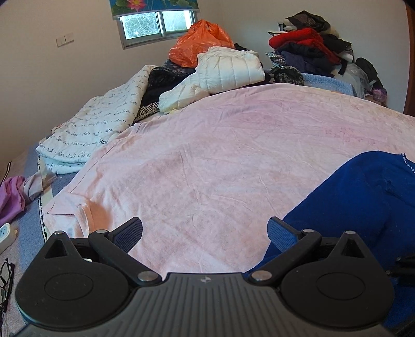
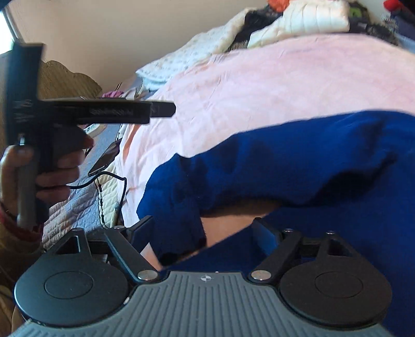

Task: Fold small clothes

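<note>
Lighting: soft daylight, entering by the window [image 1: 158,23] at the far wall; your left wrist view is evenly bright and sharp. Glare: window panes washed nearly white. Shadows: faint, diffuse, darkest in the folds of the blue garment [image 2: 298,160]. Blur: your right wrist view is smeared throughout, the garment's edges and the pink sheet [image 2: 259,85] soft. Distortion: strong fisheye bowing, with dark corners in both views.

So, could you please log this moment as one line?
left gripper: open, empty | right gripper: open at blue sweater | pink sheet
</note>
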Available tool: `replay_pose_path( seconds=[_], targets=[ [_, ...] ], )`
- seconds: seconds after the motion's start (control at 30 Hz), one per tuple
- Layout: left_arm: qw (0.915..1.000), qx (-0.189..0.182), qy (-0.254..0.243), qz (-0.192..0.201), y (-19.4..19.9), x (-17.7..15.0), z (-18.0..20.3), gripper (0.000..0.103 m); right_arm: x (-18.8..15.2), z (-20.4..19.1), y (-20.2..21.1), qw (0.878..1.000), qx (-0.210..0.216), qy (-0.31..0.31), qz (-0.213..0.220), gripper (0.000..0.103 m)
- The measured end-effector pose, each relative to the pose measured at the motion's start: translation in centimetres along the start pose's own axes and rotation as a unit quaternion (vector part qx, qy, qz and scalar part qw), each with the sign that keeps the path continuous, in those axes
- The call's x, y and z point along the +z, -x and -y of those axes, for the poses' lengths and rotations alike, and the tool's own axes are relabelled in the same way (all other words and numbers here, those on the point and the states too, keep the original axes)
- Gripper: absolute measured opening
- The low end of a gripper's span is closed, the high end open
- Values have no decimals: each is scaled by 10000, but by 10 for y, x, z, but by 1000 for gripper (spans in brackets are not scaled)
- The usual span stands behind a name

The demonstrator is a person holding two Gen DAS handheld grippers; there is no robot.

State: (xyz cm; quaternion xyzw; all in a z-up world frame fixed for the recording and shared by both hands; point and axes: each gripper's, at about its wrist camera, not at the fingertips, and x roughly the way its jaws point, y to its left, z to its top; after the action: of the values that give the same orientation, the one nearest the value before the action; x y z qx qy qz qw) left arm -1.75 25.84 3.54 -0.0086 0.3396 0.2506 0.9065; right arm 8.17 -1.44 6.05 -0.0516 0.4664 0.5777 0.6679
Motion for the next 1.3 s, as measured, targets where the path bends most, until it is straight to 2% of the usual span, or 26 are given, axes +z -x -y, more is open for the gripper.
replay_pose_path(
  seconds=[0.07, 0.1, 0.13, 0.17, 0.2, 0.27, 0.4, 0.57, 0.67, 0.7, 0.73, 0.77, 0.8, 0.83, 0.87, 0.9, 0.93, 1.0, 1.07, 1.2, 1.3],
  targets=[
    [10000, -28, 7, -10, -1, -1, 1, 103, -5, -4, -7, 9998, 172, 76, -6, 69],
    [10000, -40, 31, -27, -2, -1, 1, 103, -7, -8, -7, 9995, 224, 201, -39, 58],
    [10000, -50, 62, -51, -3, -2, 1, 103, -7, -15, -8, 9990, 274, 307, -165, 29],
    [9999, -55, 101, -77, -4, -2, 1, 103, -7, -20, -6, 9989, 106, 405, -205, 12],
    [9998, -63, 142, -103, -6, -2, 1, 103, -7, -23, -1, 9983, -113, 551, -173, 5],
    [9997, -94, 210, -126, -6, -2, 2, 103, -2, -25, 18, 9970, -329, 700, 48, 4],
    [9996, -181, 186, -133, -5, -1, 8, 103, 17, -14, 76, 9937, -529, 527, 839, 4],
    [9996, -259, 75, -59, 0, 1, 18, 103, 22, 11, 125, 9846, -1029, 197, 1397, 4],
    [9995, -298, -13, -122, -2, -2, 25, 103, 15, 40, 149, 9738, -1643, -102, 1568, 4],
    [9994, -320, -31, -156, -4, -3, 27, 103, 13, 52, 150, 9653, -2078, -222, 1565, 5],
    [9992, -342, -51, -192, -5, -5, 29, 103, 9, 63, 148, 9522, -2606, -351, 1555, 15],
    [9990, -368, -79, -221, -7, -6, 31, 103, 5, 75, 147, 9315, -3263, -521, 1520, 24],
    [9989, -393, -116, -239, -7, -8, 34, 103, -1, 85, 146, 9129, -3737, -680, 1492, 42],
    [9987, -413, -162, -247, -7, -9, 36, 103, -9, 93, 145, 9007, -3981, -813, 1537, 52],
    [9986, -420, -212, -254, -7, -10, 39, 103, -16, 99, 149, 9015, -3893, -939, 1642, 51],
    [9984, -418, -260, -263, -8, -11, 41, 103, -25, 107, 151, 9098, -3553, -1207, 1773, 50],
    [9983, -416, -298, -272, -8, -11, 43, 103, -32, 115, 152, 9185, -3092, -1565, 1905, 52],
    [9981, -441, -332, -274, -7, -12, 46, 103, -49, 129, 149, 9232, -2276, -2244, 2134, 56],
    [9978, -498, -348, -269, -5, -13, 48, 103, -65, 137, 143, 9158, -1766, -2850, 2211, 57],
    [9974, -579, -375, -228, -2, -13, 53, 103, -89, 131, 129, 9025, -774, -3596, 2241, 55],
    [9966, -698, -377, -212, 1, -13, 61, 103, -93, 119, 114, 9019, -505, -3787, 2015, 55]
  ],
)
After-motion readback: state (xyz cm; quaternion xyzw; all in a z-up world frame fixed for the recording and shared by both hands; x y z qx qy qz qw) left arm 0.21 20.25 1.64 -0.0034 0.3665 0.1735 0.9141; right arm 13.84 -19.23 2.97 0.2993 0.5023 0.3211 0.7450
